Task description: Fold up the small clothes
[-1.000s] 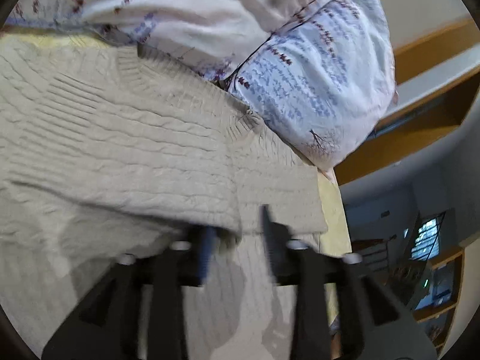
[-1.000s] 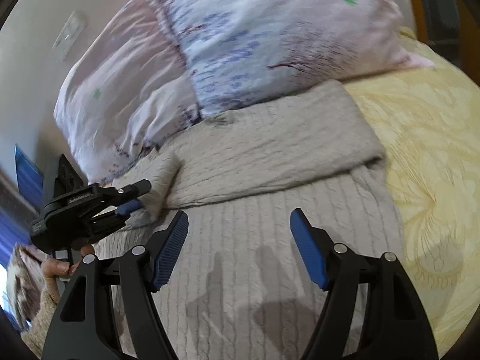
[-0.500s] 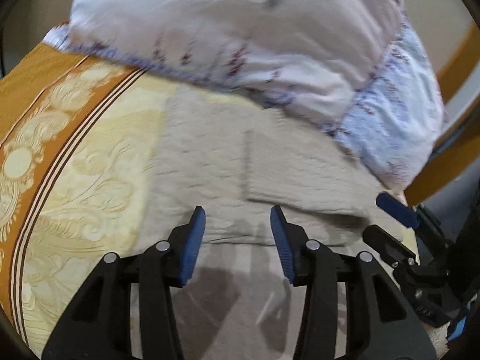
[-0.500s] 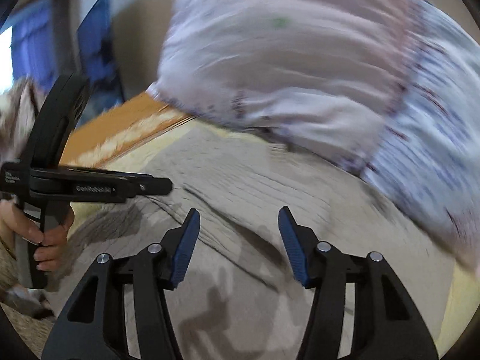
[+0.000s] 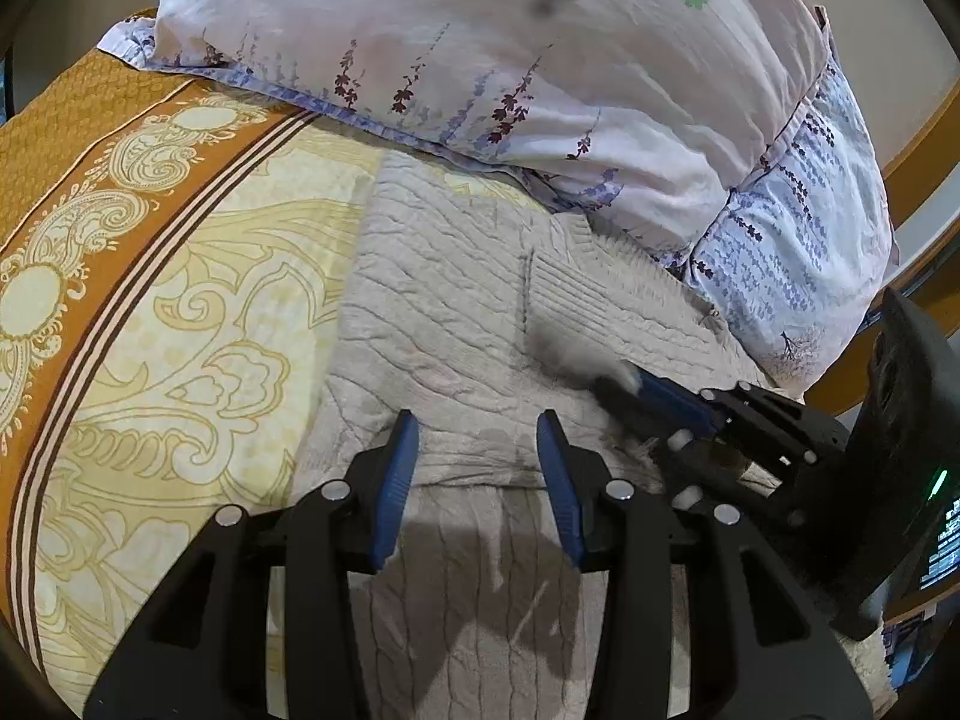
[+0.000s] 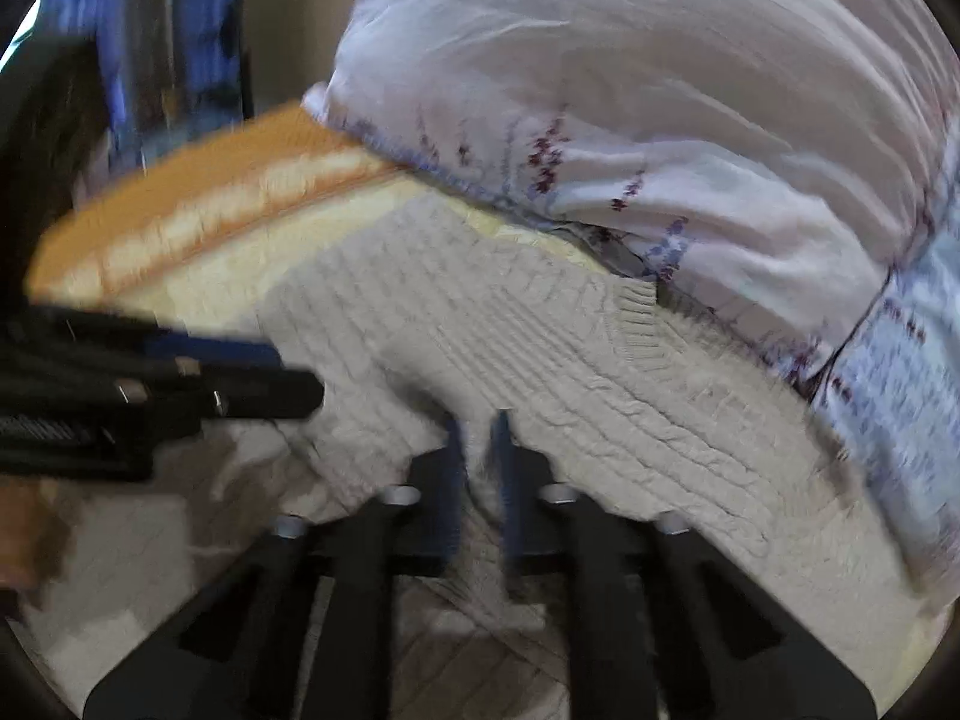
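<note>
A beige cable-knit sweater (image 5: 444,324) lies partly folded on the bed. My left gripper (image 5: 477,438) is open and empty, just above the sweater's folded edge. My right gripper (image 6: 477,450) is shut on a fold of the sweater (image 6: 510,336) and lifts it; the view is blurred. In the left wrist view the right gripper (image 5: 630,384) comes in from the right with knit fabric in its blue pads. In the right wrist view the left gripper (image 6: 264,390) shows at the left.
Two floral pillows (image 5: 540,60) lie against the sweater's far edge. The yellow and orange patterned bedspread (image 5: 150,300) spreads to the left. A wooden bed frame (image 5: 924,144) runs at the right.
My right gripper has closed on the sweater's fold and is pulling it up. My left gripper has let go of the sweater and stays open, now nearer the folded edge.
</note>
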A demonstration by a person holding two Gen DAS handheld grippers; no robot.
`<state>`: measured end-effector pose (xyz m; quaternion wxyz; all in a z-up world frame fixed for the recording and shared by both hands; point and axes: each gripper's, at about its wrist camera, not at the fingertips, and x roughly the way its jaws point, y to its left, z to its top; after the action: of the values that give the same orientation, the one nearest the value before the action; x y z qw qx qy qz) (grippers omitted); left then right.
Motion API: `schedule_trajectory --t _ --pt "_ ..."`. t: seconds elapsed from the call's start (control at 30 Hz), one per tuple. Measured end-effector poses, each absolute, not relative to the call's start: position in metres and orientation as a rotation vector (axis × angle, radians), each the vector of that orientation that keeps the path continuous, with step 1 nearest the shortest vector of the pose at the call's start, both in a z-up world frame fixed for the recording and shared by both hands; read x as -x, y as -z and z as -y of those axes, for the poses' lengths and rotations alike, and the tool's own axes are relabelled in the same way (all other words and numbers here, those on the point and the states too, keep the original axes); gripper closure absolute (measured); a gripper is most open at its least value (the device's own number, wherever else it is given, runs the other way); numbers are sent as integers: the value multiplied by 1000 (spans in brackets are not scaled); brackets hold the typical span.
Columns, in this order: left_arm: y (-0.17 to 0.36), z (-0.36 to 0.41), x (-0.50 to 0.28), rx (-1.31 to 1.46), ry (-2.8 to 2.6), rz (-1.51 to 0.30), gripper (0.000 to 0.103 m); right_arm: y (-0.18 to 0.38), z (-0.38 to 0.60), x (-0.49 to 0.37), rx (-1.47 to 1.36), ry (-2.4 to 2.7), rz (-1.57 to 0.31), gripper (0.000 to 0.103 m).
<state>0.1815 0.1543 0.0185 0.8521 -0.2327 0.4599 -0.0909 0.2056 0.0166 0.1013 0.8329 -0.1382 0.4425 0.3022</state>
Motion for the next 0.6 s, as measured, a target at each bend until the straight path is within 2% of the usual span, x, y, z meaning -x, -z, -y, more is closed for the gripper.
schedule_trajectory --t 0.13,0.27,0.37,0.43,0.5,0.57,0.6 --pt "-19 -153 -181 487 185 -967 61 -126 31 -211 65 -561 -879 96" --pt "-20 -153 -180 489 188 -963 59 -150 131 -195 -257 -346 -783 96" --pt "-21 -150 -178 489 192 -958 54 -138 207 -168 -454 -154 -791 96" --pt "-21 -149 -178 490 199 -956 50 -117 240 -157 -511 -84 -875 94" --pt "-22 -148 -178 494 206 -952 47 -99 263 -152 -599 -66 -963 89" --pt "-22 -148 -178 500 208 -950 46 -89 287 -148 -703 -45 -997 77" --pt "-22 -148 -178 504 210 -950 45 -89 294 -146 -733 -44 -989 65"
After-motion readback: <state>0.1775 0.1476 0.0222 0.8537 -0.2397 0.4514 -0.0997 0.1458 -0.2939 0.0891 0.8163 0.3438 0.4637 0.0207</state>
